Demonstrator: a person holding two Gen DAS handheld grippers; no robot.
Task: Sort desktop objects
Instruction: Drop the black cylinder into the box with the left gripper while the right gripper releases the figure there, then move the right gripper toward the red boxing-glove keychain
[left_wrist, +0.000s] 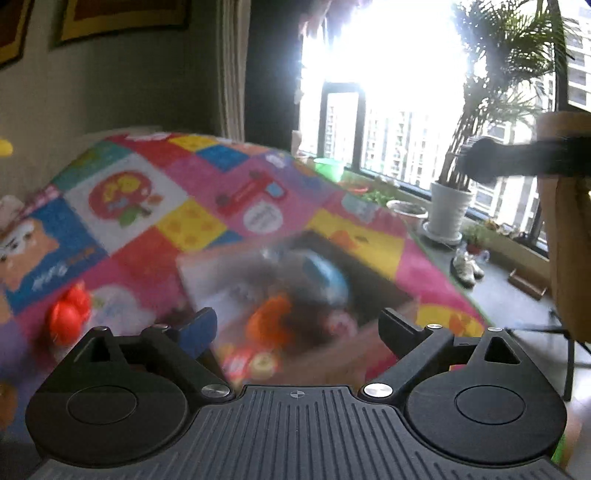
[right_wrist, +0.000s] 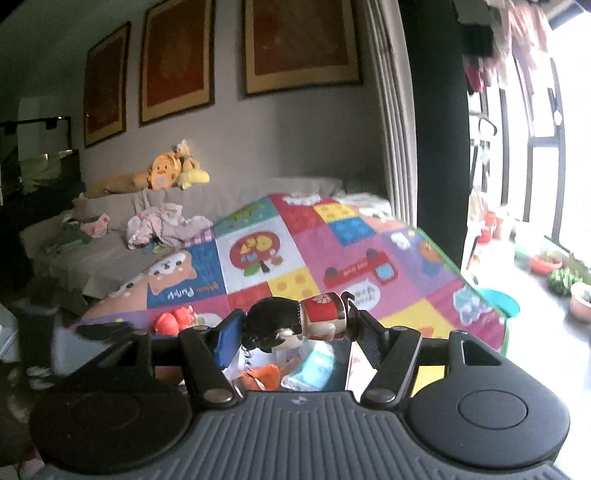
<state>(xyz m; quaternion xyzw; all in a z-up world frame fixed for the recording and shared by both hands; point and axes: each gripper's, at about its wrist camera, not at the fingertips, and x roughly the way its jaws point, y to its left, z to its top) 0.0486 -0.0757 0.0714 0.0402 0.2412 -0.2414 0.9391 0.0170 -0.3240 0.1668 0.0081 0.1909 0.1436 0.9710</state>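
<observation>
Your right gripper (right_wrist: 295, 332) clenched on black-haired, red-banded toy figurine (right_wrist: 295, 323), held sideways over open cardboard box (left_wrist: 384, 295) for drop-in. Your left gripper (left_wrist: 295, 325) released, empty, near box. Red plastic toy (left_wrist: 70, 314) left on patchwork mat (left_wrist: 192, 221).

Left gripper (left_wrist: 297, 325): black ribbed housing, two round black discs, silver screws at linkage pivots, crosshair mark centred on housing. One blue finger pad (left_wrist: 199, 326). Right gripper (right_wrist: 295, 332): same build, blue pad (right_wrist: 229, 338).
</observation>
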